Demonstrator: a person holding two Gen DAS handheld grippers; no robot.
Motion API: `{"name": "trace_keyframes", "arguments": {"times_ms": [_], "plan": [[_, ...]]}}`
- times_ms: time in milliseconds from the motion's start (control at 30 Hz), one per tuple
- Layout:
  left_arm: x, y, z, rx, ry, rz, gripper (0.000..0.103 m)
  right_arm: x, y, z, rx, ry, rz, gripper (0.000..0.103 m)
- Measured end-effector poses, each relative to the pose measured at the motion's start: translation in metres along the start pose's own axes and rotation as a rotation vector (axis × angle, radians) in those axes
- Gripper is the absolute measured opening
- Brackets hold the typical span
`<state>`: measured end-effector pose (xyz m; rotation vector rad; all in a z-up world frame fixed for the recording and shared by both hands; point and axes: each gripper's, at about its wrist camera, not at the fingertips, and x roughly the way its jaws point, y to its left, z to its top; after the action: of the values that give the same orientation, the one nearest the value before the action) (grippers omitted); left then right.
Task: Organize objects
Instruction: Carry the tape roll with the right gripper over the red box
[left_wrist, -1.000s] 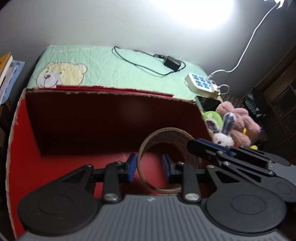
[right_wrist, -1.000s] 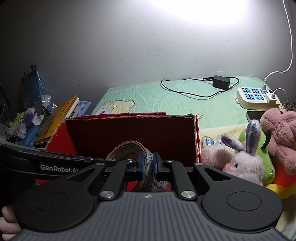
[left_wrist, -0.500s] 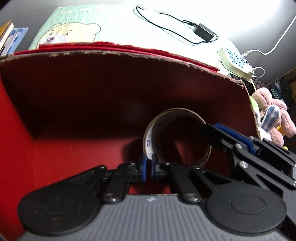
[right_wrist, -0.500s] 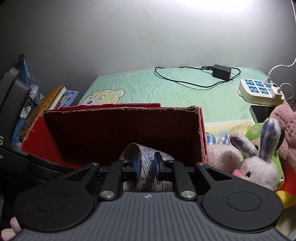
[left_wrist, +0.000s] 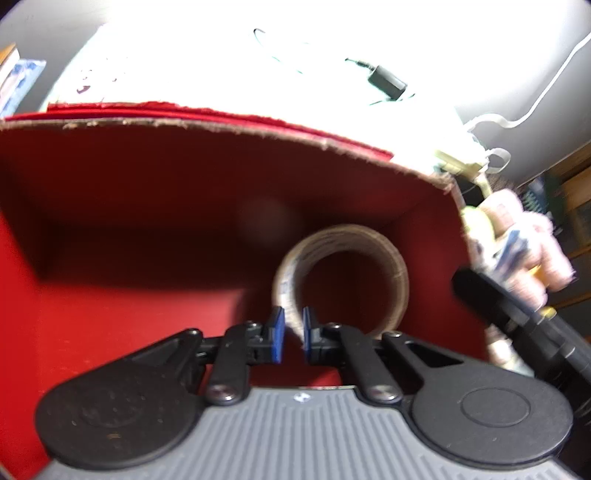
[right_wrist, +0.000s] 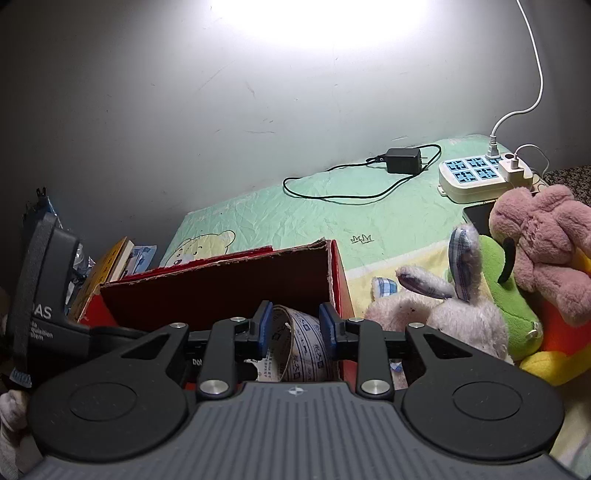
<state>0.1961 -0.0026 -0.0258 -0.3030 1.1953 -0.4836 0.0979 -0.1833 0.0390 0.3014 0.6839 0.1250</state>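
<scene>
L gripper (left_wrist: 292, 334), bottom centre of its view: jaws clamped on the near wall of the tape roll (left_wrist: 341, 277). R gripper (right_wrist: 295, 328): jaws opening, pads either side of the roll w/o pressing. Roll stands on edge in the box (left_wrist: 110, 302), right end. Plush toys (right_wrist: 480, 299) right of box; power strip (right_wrist: 480, 177) upper right.

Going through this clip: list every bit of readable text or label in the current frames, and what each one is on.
"AS": end of a cut-off word on the left gripper body, seen from the right wrist view.
Small white lines beneath it: too small to read surely.
Blue print on the tape roll: too small and curved to read.
Book covers at left: unreadable.
Left wrist view: blurred, no legible text.
</scene>
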Motion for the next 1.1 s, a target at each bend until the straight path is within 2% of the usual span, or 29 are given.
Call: {"name": "trace_keyframes", "arguments": {"times_ms": [33, 67, 167, 267, 333, 400, 467, 533, 700, 767, 800, 833, 933, 1100], "plan": [[-0.004, 0.003, 0.0, -0.02, -0.01, -0.026, 0.008, -0.002, 0.001, -0.001, -0.01, 0.002, 0.0, 0.029], [-0.009, 0.004, 0.0, -0.028, -0.032, -0.03, 0.009, -0.003, 0.003, -0.001, -0.019, 0.005, 0.0, 0.029], [-0.019, 0.003, -0.004, 0.004, -0.08, 0.026, 0.008, -0.003, 0.006, -0.003, -0.027, 0.035, 0.023, 0.03], [-0.018, 0.006, -0.003, -0.006, -0.069, 0.016, 0.008, -0.001, 0.007, -0.004, -0.001, 0.111, 0.08, 0.03], [-0.016, 0.008, -0.002, -0.016, -0.052, 0.004, 0.008, 0.0, 0.01, -0.004, 0.001, 0.131, 0.084, 0.03], [-0.006, 0.005, 0.005, -0.031, -0.001, -0.049, 0.008, -0.001, 0.011, -0.005, -0.012, 0.132, 0.07, 0.03], [-0.002, 0.011, 0.004, -0.085, 0.045, -0.137, 0.014, -0.002, 0.01, -0.005, -0.011, 0.133, 0.066, 0.03], [0.0, 0.014, 0.003, -0.124, 0.053, -0.165, 0.015, -0.003, 0.008, -0.005, -0.006, 0.131, 0.062, 0.03], [0.024, -0.008, 0.007, -0.058, 0.098, 0.007, 0.011, -0.005, 0.004, -0.007, 0.009, 0.125, 0.055, 0.03], [0.023, -0.014, 0.004, -0.047, 0.074, 0.138, 0.007, -0.004, 0.002, -0.008, 0.017, 0.128, 0.05, 0.03], [0.021, -0.017, 0.003, -0.043, 0.051, 0.186, 0.002, -0.004, 0.002, -0.009, 0.019, 0.128, 0.049, 0.03], [0.018, -0.019, 0.002, -0.034, 0.026, 0.207, 0.0, -0.004, 0.001, -0.009, 0.021, 0.127, 0.05, 0.03], [0.007, -0.027, 0.001, 0.011, -0.018, 0.197, 0.0, -0.004, 0.001, -0.009, 0.019, 0.126, 0.054, 0.03], [-0.012, -0.035, -0.002, 0.043, -0.095, 0.109, 0.002, -0.002, 0.007, -0.009, 0.003, 0.141, 0.071, 0.03]]}}
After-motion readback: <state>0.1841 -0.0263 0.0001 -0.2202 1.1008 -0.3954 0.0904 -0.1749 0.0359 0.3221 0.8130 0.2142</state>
